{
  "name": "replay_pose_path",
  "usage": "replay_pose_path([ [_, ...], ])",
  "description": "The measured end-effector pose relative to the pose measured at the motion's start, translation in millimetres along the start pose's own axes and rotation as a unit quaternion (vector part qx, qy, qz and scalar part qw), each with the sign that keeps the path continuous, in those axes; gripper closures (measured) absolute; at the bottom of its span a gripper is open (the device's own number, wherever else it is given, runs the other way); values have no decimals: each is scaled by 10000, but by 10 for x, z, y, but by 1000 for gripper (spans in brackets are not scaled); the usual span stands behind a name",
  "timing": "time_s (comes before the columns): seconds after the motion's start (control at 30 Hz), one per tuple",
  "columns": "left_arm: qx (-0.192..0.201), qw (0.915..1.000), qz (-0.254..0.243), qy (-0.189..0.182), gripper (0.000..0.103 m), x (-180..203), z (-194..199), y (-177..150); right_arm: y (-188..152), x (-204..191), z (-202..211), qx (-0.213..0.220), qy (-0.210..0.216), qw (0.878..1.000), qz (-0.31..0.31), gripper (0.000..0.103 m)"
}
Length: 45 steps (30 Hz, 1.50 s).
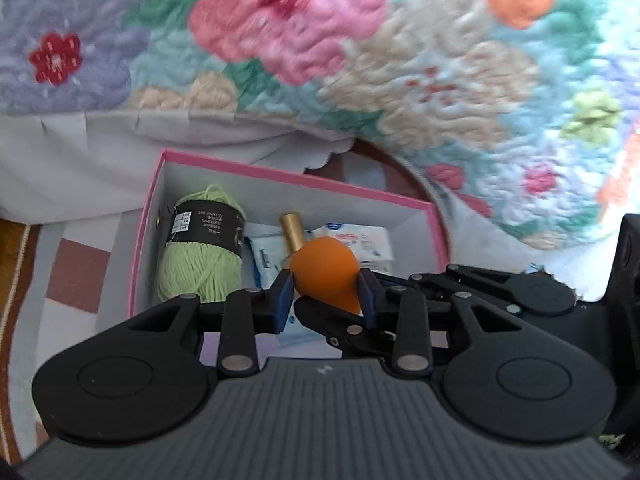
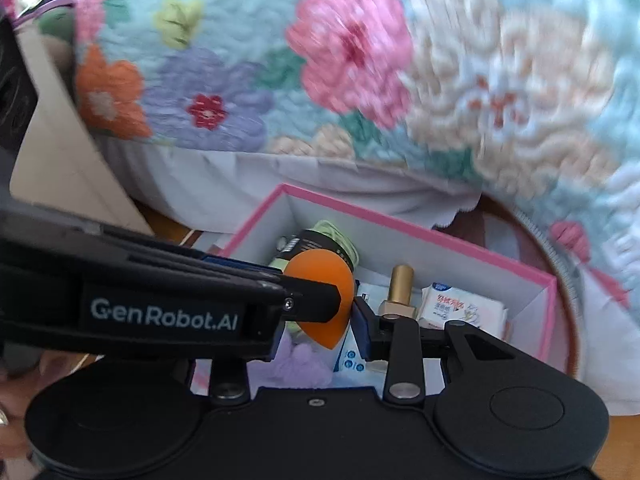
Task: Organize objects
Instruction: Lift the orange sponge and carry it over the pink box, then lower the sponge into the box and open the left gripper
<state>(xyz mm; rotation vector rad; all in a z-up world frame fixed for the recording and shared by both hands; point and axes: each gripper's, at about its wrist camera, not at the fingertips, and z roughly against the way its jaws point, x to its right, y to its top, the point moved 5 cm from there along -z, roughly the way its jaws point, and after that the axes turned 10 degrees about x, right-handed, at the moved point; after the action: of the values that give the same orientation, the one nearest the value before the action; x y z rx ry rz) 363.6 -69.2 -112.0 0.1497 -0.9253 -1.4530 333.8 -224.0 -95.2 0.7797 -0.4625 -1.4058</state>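
An orange teardrop sponge (image 1: 325, 272) is clamped between the blue pads of my left gripper (image 1: 326, 294), above a pink-rimmed box (image 1: 280, 178). It also shows in the right wrist view (image 2: 320, 300), where the left gripper's finger (image 2: 312, 296) crosses in front. My right gripper (image 2: 320, 320) sits around the same sponge, its right pad (image 2: 362, 328) close beside it; contact is unclear. Inside the box lie a green yarn ball (image 1: 200, 252), a gold-capped bottle (image 1: 292, 232) and tissue packs (image 1: 360, 244).
A flowered quilt (image 1: 360, 60) hangs over the bed edge behind the box (image 2: 400, 228). A patterned rug (image 1: 76, 272) lies under the box. A purple fluffy item (image 2: 300, 364) and a blue-white packet (image 2: 352, 356) lie in the box's near end.
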Motion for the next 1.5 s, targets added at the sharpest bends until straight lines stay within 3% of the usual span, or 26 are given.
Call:
replay_pose_path([
  [0.27,-385,9988,257,171,70,-296,-528,-155,-314,174,-567,-358,140,9985,-391,63],
  [0.57,-449,9985,176,246,70,-378,-691,-187,-403,199,-791,-574,121,9973,-434,62],
  [0.8,-382,9979,-83,512,70,-433,-734,-261,-439,159,-852,-671,297,9965,-388,60],
  [0.9,-375,9975,10,597,68,-443,-648,-280,-427,152,-838,-706,233,9968,-287,55],
  [1.1,-334,9960,-138,816,68,-390,-374,-216,-408,171,-654,-522,300,9974,-397,55],
  [1.23,-408,9926,-352,1087,66,-345,-126,-207,-374,152,-400,-282,292,9986,-350,55],
  [1.5,-281,9895,-720,1222,63,-119,509,-164,-208,86,256,155,100,9997,-185,54],
])
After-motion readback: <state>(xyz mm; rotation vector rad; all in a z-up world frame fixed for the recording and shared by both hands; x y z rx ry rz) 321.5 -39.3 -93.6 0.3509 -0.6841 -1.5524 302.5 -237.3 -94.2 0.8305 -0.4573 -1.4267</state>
